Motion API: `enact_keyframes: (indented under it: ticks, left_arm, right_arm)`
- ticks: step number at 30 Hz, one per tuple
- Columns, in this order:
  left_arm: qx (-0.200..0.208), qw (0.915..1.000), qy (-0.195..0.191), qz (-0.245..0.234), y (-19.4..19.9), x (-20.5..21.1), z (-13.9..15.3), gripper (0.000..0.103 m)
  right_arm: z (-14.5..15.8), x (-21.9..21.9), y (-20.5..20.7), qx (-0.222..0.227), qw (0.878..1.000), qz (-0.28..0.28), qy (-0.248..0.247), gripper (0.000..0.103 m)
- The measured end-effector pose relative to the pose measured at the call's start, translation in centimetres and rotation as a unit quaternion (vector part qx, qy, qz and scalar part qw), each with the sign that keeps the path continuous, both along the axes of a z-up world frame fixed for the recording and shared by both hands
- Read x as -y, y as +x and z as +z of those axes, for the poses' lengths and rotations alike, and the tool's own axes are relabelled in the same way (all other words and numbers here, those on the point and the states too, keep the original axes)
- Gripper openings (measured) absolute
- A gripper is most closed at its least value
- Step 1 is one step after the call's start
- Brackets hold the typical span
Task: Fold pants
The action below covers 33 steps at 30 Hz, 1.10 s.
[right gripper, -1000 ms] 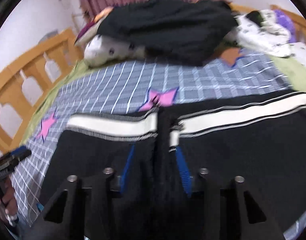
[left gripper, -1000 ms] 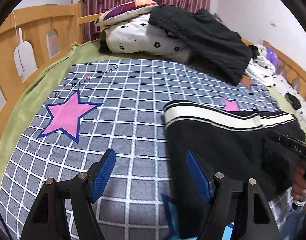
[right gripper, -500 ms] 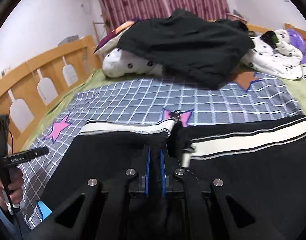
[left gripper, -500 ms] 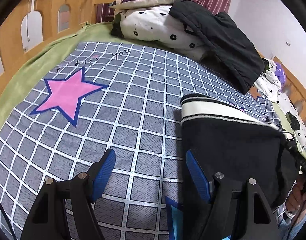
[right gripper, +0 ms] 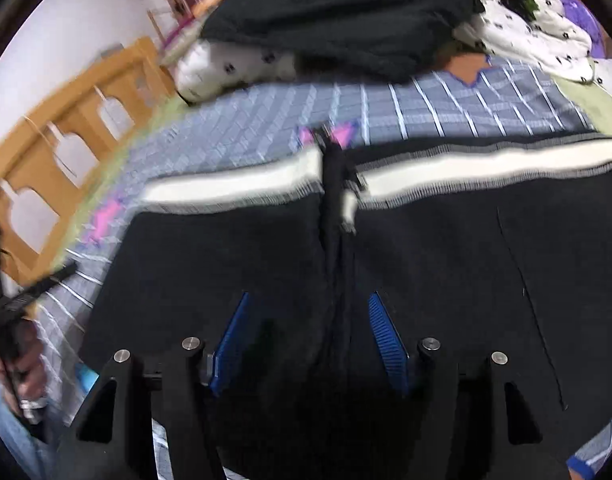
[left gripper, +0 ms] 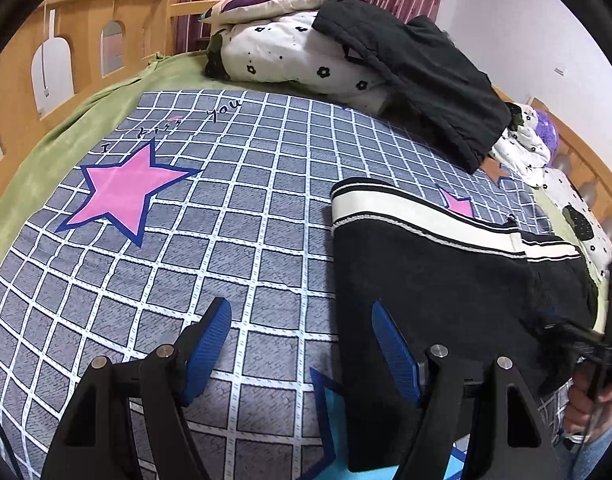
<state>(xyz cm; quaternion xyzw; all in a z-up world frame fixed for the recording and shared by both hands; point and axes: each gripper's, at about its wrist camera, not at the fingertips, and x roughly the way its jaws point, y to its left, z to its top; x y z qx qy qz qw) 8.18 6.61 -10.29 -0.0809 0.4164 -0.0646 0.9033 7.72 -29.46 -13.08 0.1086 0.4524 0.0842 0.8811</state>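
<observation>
Pants (right gripper: 426, 264) flat on grid bedsheet (left gripper: 233, 216), right gripper (right gripper: 308, 340) fingers opening astride their ridge, left gripper (left gripper: 301, 344) fingers wide, empty

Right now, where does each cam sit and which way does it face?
Left wrist: on the left gripper, angled down the bed; jaws open over the blanket, pants at right; the other hand shows.
Right wrist: on the right gripper, above the pants, jaws opening around a fabric ridge.
Shared: pants, blanket, bedding pile.
</observation>
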Motion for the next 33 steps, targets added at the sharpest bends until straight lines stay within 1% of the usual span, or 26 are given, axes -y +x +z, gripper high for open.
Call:
enact_keyframes:
  ticks: [1, 2, 3, 4, 5, 6, 7, 8, 9, 10, 11, 12, 13, 16, 17, 18, 19, 20, 21, 23, 24, 25, 26, 27, 30, 33]
  left_arm:
    - [0.001, 1.0, -0.001, -0.001, -0.1, 0.1, 0.1, 0.071]
    - [0.004, 1.0, 0.0, -0.002, -0.3, 0.1, 0.2, 0.071]
    - [0.008, 1.0, 0.002, -0.002, -0.5, 0.1, 0.4, 0.071]
    - [0.014, 0.9999, 0.01, 0.0, -0.7, 0.2, 0.6, 0.071]
    - [0.019, 0.9997, 0.014, 0.001, -0.9, 0.1, 0.8, 0.071]
    - [0.024, 0.9996, 0.017, 0.001, -1.1, 0.1, 1.0, 0.071]
    - [0.029, 0.9995, 0.016, 0.001, -1.3, -0.1, 1.3, 0.071]
    - [0.029, 0.9995, 0.012, 0.0, -1.4, -0.2, 1.4, 0.071]
    - [0.027, 0.9996, 0.006, -0.003, -1.4, -0.3, 1.4, 0.071]
    - [0.019, 0.9998, -0.003, -0.009, -1.3, -0.4, 1.3, 0.071]
    - [0.012, 0.9998, -0.009, -0.014, -1.3, -0.3, 1.1, 0.071]
    - [0.005, 0.9997, -0.016, -0.018, -1.2, -0.2, 1.0, 0.071]
    - [-0.001, 0.9995, -0.023, -0.023, -1.1, 0.0, 0.9, 0.071]
    - [0.001, 0.9994, -0.016, -0.032, -1.4, 0.5, 0.8, 0.071]
    - [0.004, 0.9994, -0.009, -0.034, -1.5, 0.7, 0.7, 0.071]
    - [0.006, 0.9993, -0.004, -0.038, -1.7, 0.9, 0.7, 0.071]
    - [0.005, 0.9989, -0.001, -0.047, -1.7, 1.1, 0.6, 0.071]
    - [0.006, 0.9985, 0.0, -0.054, -1.8, 1.3, 0.6, 0.071]
    - [0.007, 0.9981, 0.0, -0.061, -1.8, 1.5, 0.6, 0.071]
    - [0.008, 0.9974, 0.001, -0.072, -2.0, 1.9, 0.6, 0.071]
    - [0.005, 0.997, 0.0, -0.078, -1.9, 2.1, 0.4, 0.071]
    - [-0.003, 0.9964, -0.004, -0.084, -1.7, 2.4, 0.2, 0.071]
    - [-0.008, 0.996, -0.005, -0.089, -1.5, 2.6, -0.1, 0.071]
    - [-0.012, 0.9957, -0.005, -0.091, -1.4, 2.9, -0.3, 0.071]
    - [-0.029, 0.9949, -0.01, -0.096, -0.4, 4.1, -1.1, 0.07]
    - [-0.042, 0.9929, -0.033, -0.107, 0.3, 5.0, -1.6, 0.07]
  right_arm:
    - [-0.7, -0.2, 0.5, -0.015, 1.0, 0.002, -0.003, 0.034]
    - [-1.5, -0.4, 0.8, -0.033, 0.999, 0.009, 0.0, 0.031]
    - [-1.6, -0.6, 0.9, -0.028, 1.0, 0.002, -0.007, 0.019]
    - [-1.2, -0.5, 0.7, -0.014, 1.0, 0.003, 0.0, 0.014]
    - [-0.2, 0.1, 0.2, 0.007, 1.0, 0.006, 0.026, 0.014]
    - [1.2, 1.4, -0.7, 0.04, 0.997, 0.0, 0.068, 0.014]
    - [2.3, 2.5, -1.5, 0.063, 0.994, -0.01, 0.093, 0.013]
    - [3.0, 3.3, -2.1, 0.074, 0.993, -0.024, 0.087, 0.013]
    - [2.9, 3.4, -2.3, 0.072, 0.995, -0.034, 0.067, 0.014]
    - [2.1, 3.3, -2.2, 0.054, 0.997, -0.044, 0.038, 0.016]
    - [0.4, 3.0, -1.7, 0.013, 0.999, -0.045, 0.016, 0.018]
    - [-1.3, 2.6, -1.1, -0.029, 0.999, -0.045, -0.002, 0.023]
    - [-2.0, 2.3, -0.9, -0.041, 0.998, -0.046, -0.016, 0.023]
    - [-0.2, 1.6, -1.5, 0.002, 0.998, -0.045, -0.043, 0.027]
    - [0.4, 1.7, -1.8, 0.014, 0.998, -0.049, -0.039, 0.028]
    - [1.0, 2.0, -2.4, 0.026, 0.998, -0.055, -0.029, 0.032]
    - [1.2, 2.1, -2.9, 0.024, 0.998, -0.055, -0.027, 0.035]
    - [1.4, 2.2, -3.2, 0.018, 0.998, -0.047, -0.036, 0.035]
    - [2.0, 2.4, -3.6, 0.021, 0.998, -0.044, -0.051, 0.035]
    - [3.6, 3.3, -4.7, 0.041, 0.994, -0.061, -0.082, 0.036]
    - [4.6, 4.5, -5.4, 0.049, 0.991, -0.075, -0.095, 0.043]
    - [5.6, 6.1, -6.3, 0.056, 0.989, -0.095, -0.1, 0.056]
    - [6.3, 7.9, -7.5, 0.062, 0.986, -0.118, -0.099, 0.064]
    - [6.7, 9.6, -8.2, 0.064, 0.984, -0.138, -0.097, 0.077]
    - [6.4, 16.0, -11.0, 0.064, 0.972, -0.205, -0.097, 0.078]
    - [4.6, 20.8, -11.6, 0.037, 0.963, -0.25, -0.094, 0.078]
